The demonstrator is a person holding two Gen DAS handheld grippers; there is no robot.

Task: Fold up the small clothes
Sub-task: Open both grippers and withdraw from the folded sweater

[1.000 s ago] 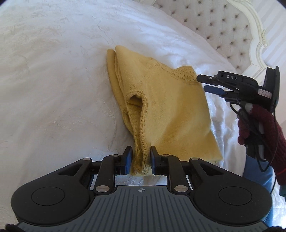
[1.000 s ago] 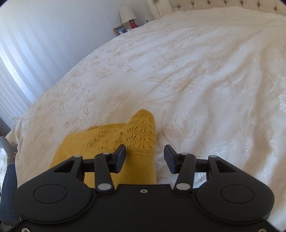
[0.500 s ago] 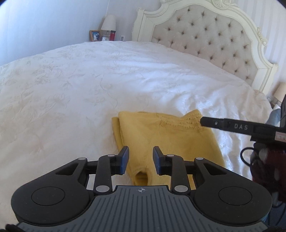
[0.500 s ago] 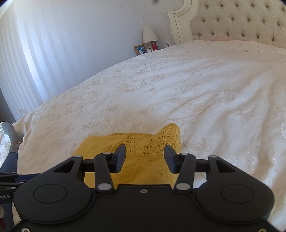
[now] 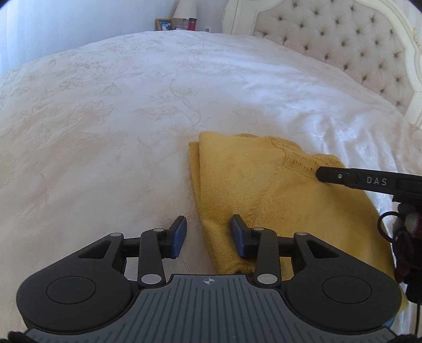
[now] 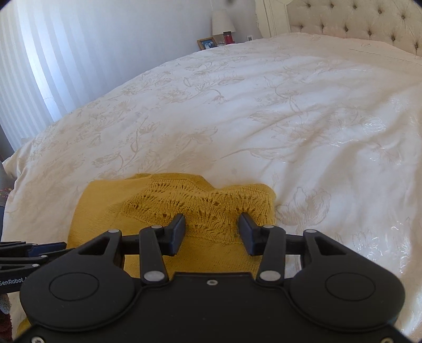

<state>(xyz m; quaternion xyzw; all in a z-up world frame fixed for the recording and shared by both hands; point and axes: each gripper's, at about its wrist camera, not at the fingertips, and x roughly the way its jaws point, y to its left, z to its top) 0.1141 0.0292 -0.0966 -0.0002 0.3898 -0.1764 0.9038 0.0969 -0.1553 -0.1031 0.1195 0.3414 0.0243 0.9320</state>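
Spreading out ahead of both grippers is one wide white bedspread (image 5: 110, 110) with a pale floral pattern, running far beyond the fingertips to a tufted headboard (image 5: 343, 44), so plenty of open bed lies to the front and left. One yellow knitted garment (image 5: 263, 190) lies folded flat, right under the tips of both tools. The left gripper (image 5: 208, 234) hangs over its near left edge, jaws spread, gripping nothing. The right gripper (image 6: 212, 232) sits over the lacy knit band (image 6: 200, 205), jaws parted and empty too. Readable lettering: "DAS" on the right gripper's finger in the left view, "GenRobot" on the left tool in the right view. One lamp (image 6: 223, 18) and one framed photo (image 6: 207, 43) stand far off.
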